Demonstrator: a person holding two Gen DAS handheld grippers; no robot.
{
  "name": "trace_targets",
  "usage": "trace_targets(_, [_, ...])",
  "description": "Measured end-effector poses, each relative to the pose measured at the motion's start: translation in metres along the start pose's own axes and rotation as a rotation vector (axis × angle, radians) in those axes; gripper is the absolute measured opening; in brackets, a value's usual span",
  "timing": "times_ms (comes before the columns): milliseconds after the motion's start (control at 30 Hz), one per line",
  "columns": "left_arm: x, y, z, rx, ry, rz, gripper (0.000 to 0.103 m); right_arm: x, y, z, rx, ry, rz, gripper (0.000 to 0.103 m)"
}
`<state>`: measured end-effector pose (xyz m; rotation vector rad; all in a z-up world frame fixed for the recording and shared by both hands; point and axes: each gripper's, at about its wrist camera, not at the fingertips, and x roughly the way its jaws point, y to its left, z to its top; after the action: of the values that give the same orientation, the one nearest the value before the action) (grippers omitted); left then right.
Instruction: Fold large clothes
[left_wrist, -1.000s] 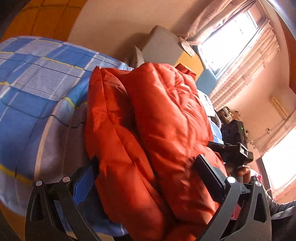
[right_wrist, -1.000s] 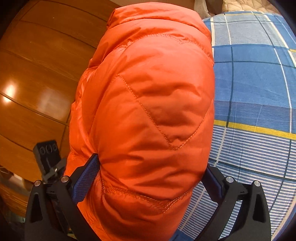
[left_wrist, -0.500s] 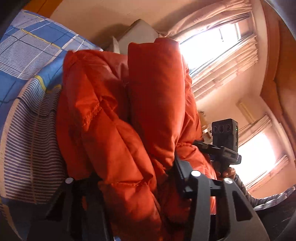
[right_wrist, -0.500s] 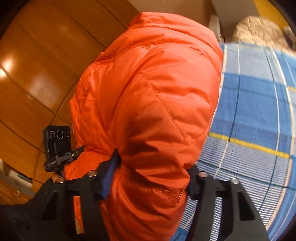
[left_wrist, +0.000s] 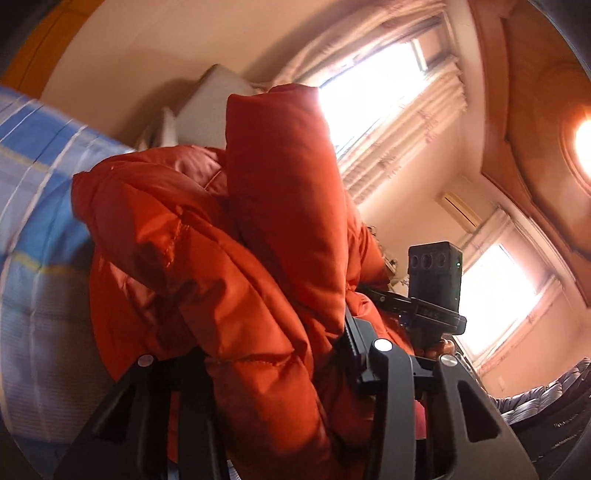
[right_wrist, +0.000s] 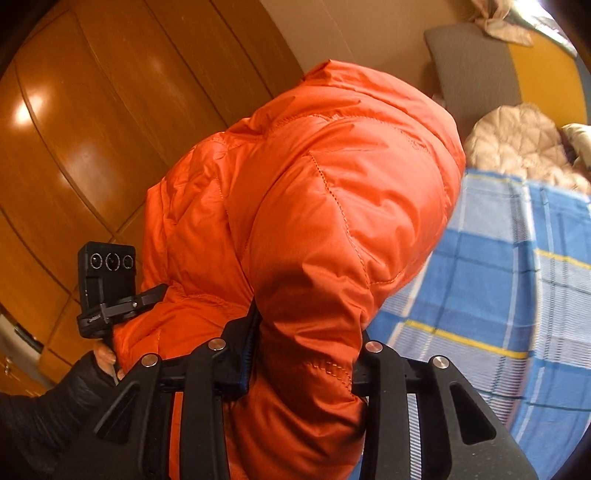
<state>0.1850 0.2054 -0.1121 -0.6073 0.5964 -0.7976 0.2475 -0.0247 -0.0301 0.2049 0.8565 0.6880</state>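
A puffy orange jacket (left_wrist: 280, 206), bundled into thick folds, is raised above the blue plaid bed sheet (left_wrist: 33, 206). My left gripper (left_wrist: 269, 350) has its jaws closing, pads pressed into the bundle's near end. In the right wrist view the same jacket (right_wrist: 332, 184) bulges over my right gripper (right_wrist: 306, 339), whose jaws are also closing and squeeze the padding between them. The right gripper's camera block (left_wrist: 436, 273) shows behind the jacket. The left gripper's camera block (right_wrist: 107, 266) sits at the left, held by a hand (right_wrist: 105, 356) in a black sleeve.
The plaid sheet (right_wrist: 517, 295) spreads to the right, with a beige quilted garment (right_wrist: 517, 144) at its far end. A glossy wooden wardrobe (right_wrist: 74, 129) fills the left. A grey box (left_wrist: 210, 107) and curtained windows (left_wrist: 388, 92) lie behind the jacket.
Both sets of jaws have narrowed from wide open to pinching the jacket. The bundle has come up off the sheet, and both views have tilted upward toward the walls.
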Motion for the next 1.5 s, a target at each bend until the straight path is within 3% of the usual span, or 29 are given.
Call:
trace_targets(267, [0.087, -0.023, 0.029, 0.076, 0.098, -0.05, 0.039, -0.067, -0.048, -0.001, 0.04, -0.071, -0.097, 0.033])
trace_targets(500, [0.17, -0.033, 0.022, 0.091, 0.217, -0.059, 0.039, -0.103, -0.118, -0.013, 0.122, -0.071, -0.204, 0.033])
trace_targets(600, [0.196, -0.035, 0.015, 0.09, 0.274, -0.022, 0.039, -0.108, -0.14, -0.024, 0.151, -0.048, -0.257, 0.034])
trace_targets(667, [0.211, -0.027, 0.004, 0.083, 0.315, 0.033, 0.039, -0.103, -0.151, -0.035, 0.182, -0.025, -0.282, 0.038])
trace_targets(767, [0.223, -0.02, -0.012, 0.055, 0.336, 0.094, 0.041, -0.096, -0.166, -0.053, 0.237, -0.022, -0.297, 0.051])
trace_targets(800, [0.224, -0.02, -0.016, 0.06, 0.337, 0.109, 0.042, -0.096, -0.169, -0.056, 0.261, -0.03, -0.304, 0.06])
trace_targets(900, [0.229, -0.021, -0.02, 0.051, 0.327, 0.148, 0.05, -0.098, -0.166, -0.061, 0.277, -0.049, -0.368, 0.078])
trace_targets(967, [0.232, -0.023, -0.021, 0.061, 0.31, 0.182, 0.056, -0.102, -0.158, -0.061, 0.284, -0.055, -0.393, 0.079])
trace_targets(1267, [0.226, -0.034, -0.025, 0.114, 0.244, 0.288, 0.058, -0.12, -0.116, -0.063, 0.186, -0.101, -0.608, 0.08])
trace_targets(1500, [0.214, -0.047, -0.028, 0.175, 0.184, 0.415, 0.061, -0.132, -0.079, -0.081, 0.146, -0.131, -0.68, 0.08])
